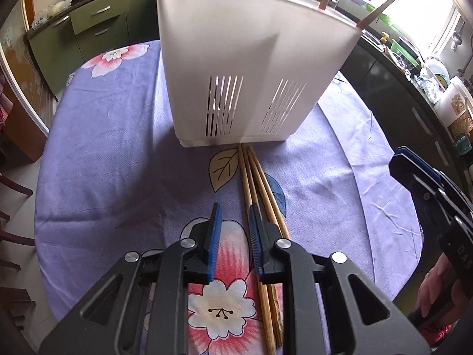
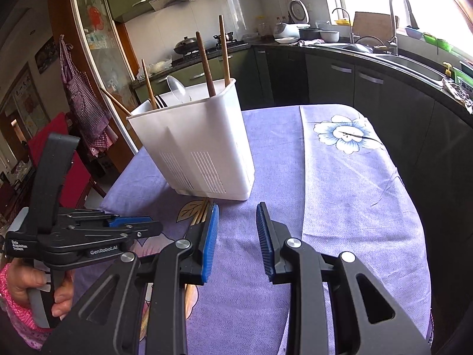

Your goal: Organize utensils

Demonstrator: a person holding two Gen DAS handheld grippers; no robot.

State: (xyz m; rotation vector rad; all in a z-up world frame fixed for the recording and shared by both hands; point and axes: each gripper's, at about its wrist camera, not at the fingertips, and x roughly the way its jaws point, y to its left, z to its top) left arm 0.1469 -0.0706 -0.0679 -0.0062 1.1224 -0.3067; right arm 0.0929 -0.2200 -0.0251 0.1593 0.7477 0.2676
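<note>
Lying on the tablecloth (image 1: 118,148), three chopsticks (image 1: 251,174) touch the white holder (image 1: 230,59) at twelve o'clock. Left gripper (image 1: 235,216) and right gripper (image 2: 238,216) are both released, grasping nothing

One white slotted utensil holder (image 2: 195,145), standing on one table (image 1: 103,153). Three loose wooden chopsticks (image 1: 254,177) lying side by side on the cloth. Four wooden sticks (image 2: 205,62) upright or leaning in the holder. One clear plastic spoon (image 2: 176,88) in the holder, beside some dark-handled pieces too hidden to count. Two hand-held grippers: left hand-held gripper (image 1: 234,230), right hand-held gripper (image 2: 238,230). One lilac flowered tablecloth (image 2: 348,183).
</note>
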